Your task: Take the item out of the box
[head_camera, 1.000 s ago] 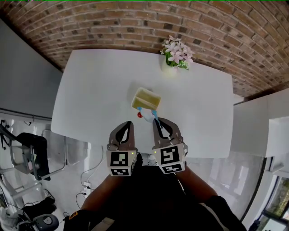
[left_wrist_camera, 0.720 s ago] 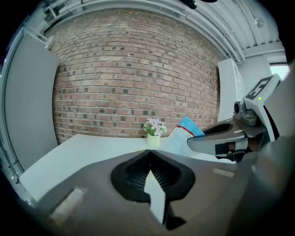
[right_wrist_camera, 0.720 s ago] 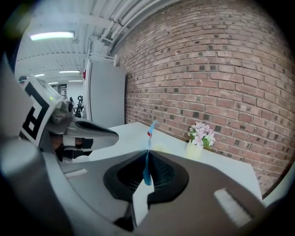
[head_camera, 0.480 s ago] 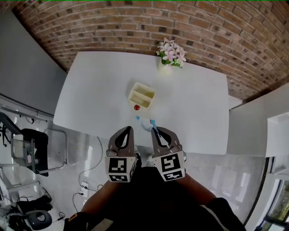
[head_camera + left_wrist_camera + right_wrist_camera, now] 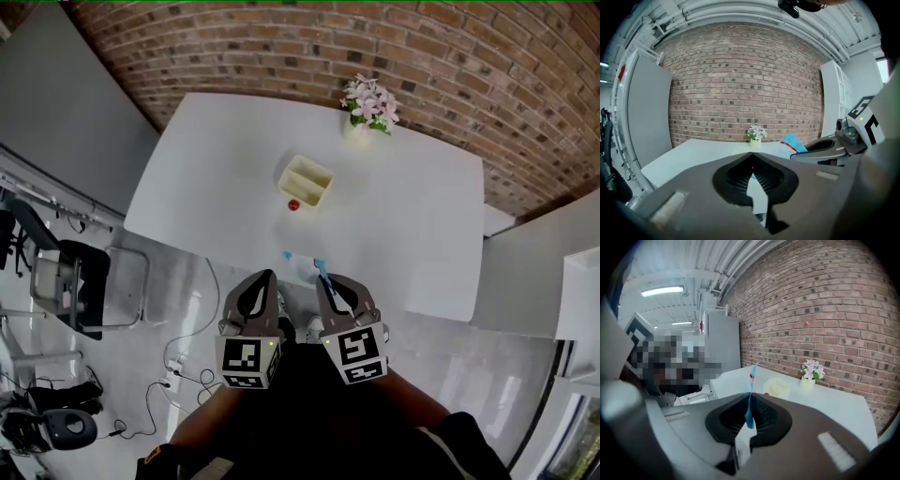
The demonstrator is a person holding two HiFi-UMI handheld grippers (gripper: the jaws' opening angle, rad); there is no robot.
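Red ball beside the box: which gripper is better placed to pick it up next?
Likely left: the left gripper is shut on nothing, while the right gripper is clamped on the blue packet. The red ball lies at the box's near-left corner; both grippers are equally far back.

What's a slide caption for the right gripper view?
Right hand-held gripper shut on a thin blue packet, yellow box and flower pot on the white table beyond.

A red brick wall (image 5: 281, 47) backs the white bench (image 5: 216, 178). The pale floor (image 5: 169, 309) is glossy, with a black chair (image 5: 75, 281) beside it and a strip light (image 5: 663, 290) overhead.
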